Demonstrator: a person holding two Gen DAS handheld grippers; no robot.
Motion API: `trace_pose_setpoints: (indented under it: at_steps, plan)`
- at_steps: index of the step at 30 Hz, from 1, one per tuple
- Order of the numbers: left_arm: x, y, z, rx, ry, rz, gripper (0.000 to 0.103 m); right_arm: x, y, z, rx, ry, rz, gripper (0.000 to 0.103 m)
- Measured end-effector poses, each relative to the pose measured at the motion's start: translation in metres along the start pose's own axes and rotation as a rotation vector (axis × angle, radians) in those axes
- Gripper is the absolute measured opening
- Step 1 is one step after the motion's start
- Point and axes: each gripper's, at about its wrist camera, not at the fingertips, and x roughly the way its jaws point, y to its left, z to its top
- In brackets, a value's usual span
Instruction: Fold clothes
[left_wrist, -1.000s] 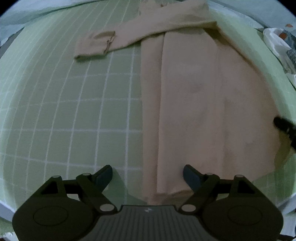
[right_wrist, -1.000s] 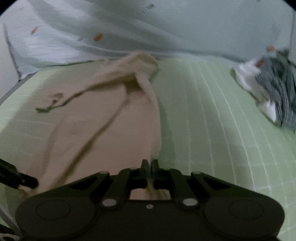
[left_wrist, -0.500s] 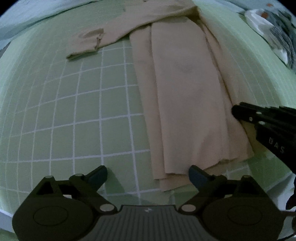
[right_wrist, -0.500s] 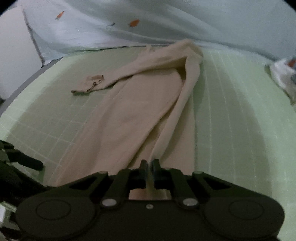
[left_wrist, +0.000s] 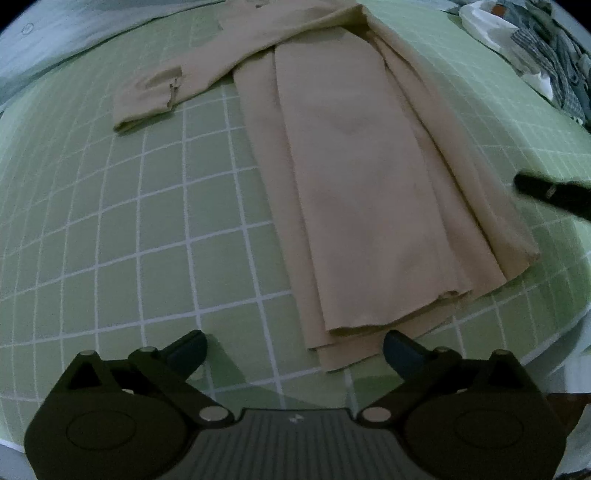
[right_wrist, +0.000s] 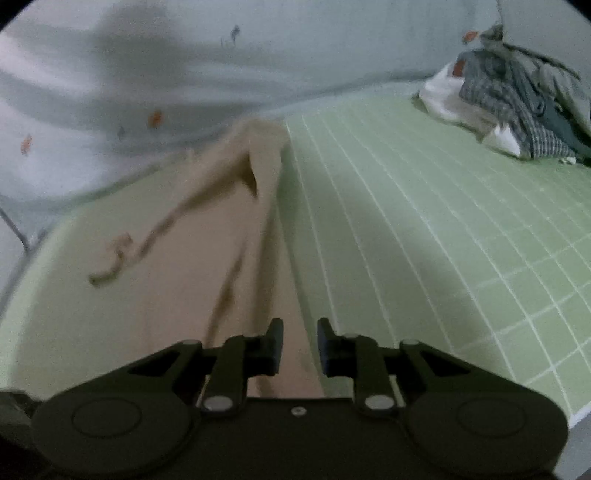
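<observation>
The beige garment (left_wrist: 362, 177) has slipped free of the right gripper (right_wrist: 300, 349), clenched on its hem a second ago and now parting with nothing pinched, while the left gripper (left_wrist: 293, 349) spreads wide and empty just short of the hem. Soft, matte and folded into a long narrow strip, it lies on the green gridded mat (left_wrist: 147, 221). It runs lengthwise away from both grippers, one sleeve (left_wrist: 173, 88) angled out left at the far end.

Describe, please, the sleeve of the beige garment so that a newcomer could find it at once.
Start at the green gridded mat and find the long beige garment lying folded lengthwise on it. From its far end one sleeve reaches sideways over the bare grid, ending in a cuff. It is the only part sticking out from the folded stack.
</observation>
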Motion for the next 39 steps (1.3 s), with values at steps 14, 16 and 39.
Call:
trace_pose_setpoints:
  at_steps: [14, 16, 39]
  plan:
    - [-0.009, 0.023, 0.004, -0.113, 0.036, 0.032, 0.102, 0.011, 0.045, 0.005, -0.282, 0.029, 0.098, 0.038]
    - [-0.017, 0.038, 0.006, -0.179, 0.016, 0.035, 0.102, 0.011, 0.043, 0.013, -0.268, 0.009, 0.102, 0.045]
    - [0.016, 0.182, 0.138, -0.545, -0.166, 0.0, 0.094, 0.143, 0.044, 0.196, -0.145, -0.125, 0.061, 0.071]
